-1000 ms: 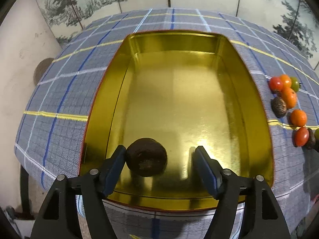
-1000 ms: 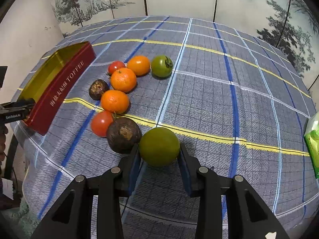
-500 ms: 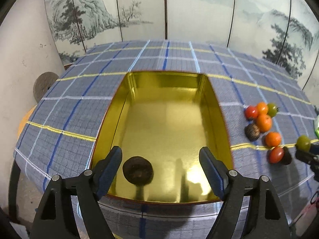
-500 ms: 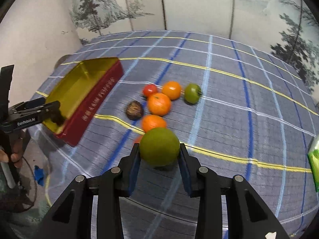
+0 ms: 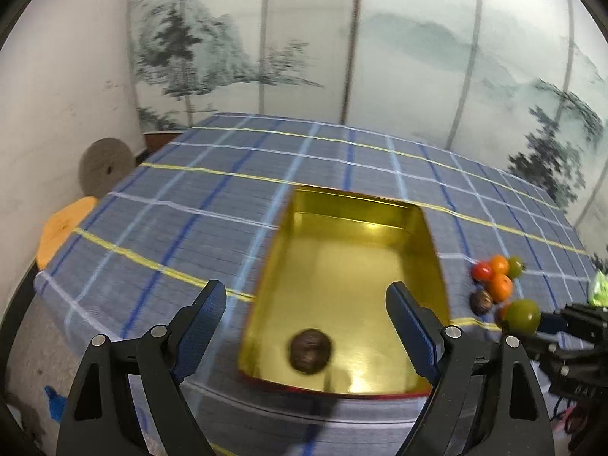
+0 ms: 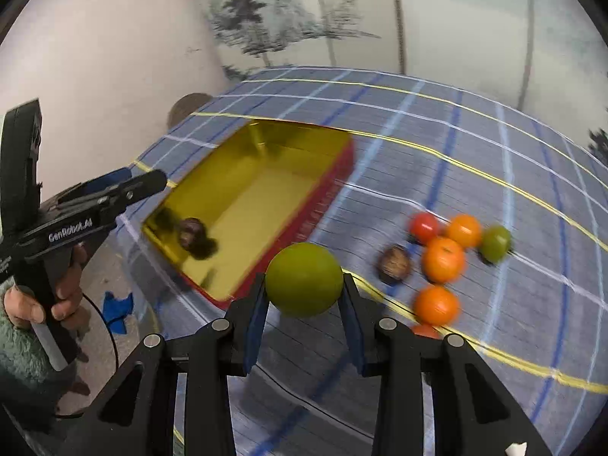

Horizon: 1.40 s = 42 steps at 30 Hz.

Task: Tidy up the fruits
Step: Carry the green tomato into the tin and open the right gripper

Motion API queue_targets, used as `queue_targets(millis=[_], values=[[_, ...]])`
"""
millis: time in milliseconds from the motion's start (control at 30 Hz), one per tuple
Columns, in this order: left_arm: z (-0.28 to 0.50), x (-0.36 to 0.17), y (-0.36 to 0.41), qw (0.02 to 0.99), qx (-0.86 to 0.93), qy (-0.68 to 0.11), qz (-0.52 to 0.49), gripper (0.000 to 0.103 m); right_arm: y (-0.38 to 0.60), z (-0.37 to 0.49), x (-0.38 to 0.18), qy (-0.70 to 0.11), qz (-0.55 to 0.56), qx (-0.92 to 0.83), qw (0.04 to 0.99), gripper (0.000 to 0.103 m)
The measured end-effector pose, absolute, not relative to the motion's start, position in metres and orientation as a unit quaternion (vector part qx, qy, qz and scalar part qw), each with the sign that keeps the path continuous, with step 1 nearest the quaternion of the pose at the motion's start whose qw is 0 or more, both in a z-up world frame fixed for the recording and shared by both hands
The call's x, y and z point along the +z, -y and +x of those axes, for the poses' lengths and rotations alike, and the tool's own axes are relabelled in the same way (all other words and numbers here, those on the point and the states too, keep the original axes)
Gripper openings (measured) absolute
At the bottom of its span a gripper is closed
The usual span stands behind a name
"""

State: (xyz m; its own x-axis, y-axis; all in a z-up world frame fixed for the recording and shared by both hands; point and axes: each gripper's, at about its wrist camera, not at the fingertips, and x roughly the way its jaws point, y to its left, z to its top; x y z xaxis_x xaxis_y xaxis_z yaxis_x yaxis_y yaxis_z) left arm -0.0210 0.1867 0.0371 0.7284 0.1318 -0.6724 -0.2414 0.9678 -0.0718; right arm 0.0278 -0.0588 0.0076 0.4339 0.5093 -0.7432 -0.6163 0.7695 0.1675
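Note:
A gold tin with red sides (image 5: pixel 353 235) (image 6: pixel 323 186) lies on the plaid cloth. One dark brown fruit (image 5: pixel 309 350) (image 6: pixel 191 230) lies in its near end. My left gripper (image 5: pixel 306 315) is open and empty, raised above the tin's near edge; it also shows in the right wrist view (image 6: pixel 125 186). My right gripper (image 6: pixel 304 296) is shut on a green fruit (image 6: pixel 304 279) (image 5: pixel 522 316) and holds it in the air just right of the tin. A cluster of orange, red, green and brown fruits (image 6: pixel 442 258) (image 5: pixel 494 279) lies on the cloth further right.
A painted folding screen (image 5: pixel 342 57) stands behind the table. A round grey disc (image 5: pixel 105 165) and an orange stool (image 5: pixel 62 228) sit off the table's left edge. A green packet (image 5: pixel 598 292) lies at the far right.
My left gripper has lifted up and back from the tin, leaving the brown fruit inside. My right gripper has lifted the green fruit off the cloth and carried it left toward the tin.

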Motion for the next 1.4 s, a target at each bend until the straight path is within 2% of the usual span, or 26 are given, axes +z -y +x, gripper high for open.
queue_targets(millis=[433,1033,1400], values=[[-0.042,0.022,-0.251,0.901,0.180,-0.379,-0.115,0.088,-0.028,0.034,-0.005,-0.417,-0.122,0.385,0.814,0.034],[-0.056,0.002,-0.264,0.883,0.198,-0.413,-0.107,0.088,-0.069,0.040,-0.037,-0.429,-0.193,0.365,0.803,0.035],[-0.057,0.001,-0.266,0.881,0.195,-0.416,-0.111,0.088,-0.071,0.044,-0.043,-0.434,-0.198,0.355,0.804,0.036]])
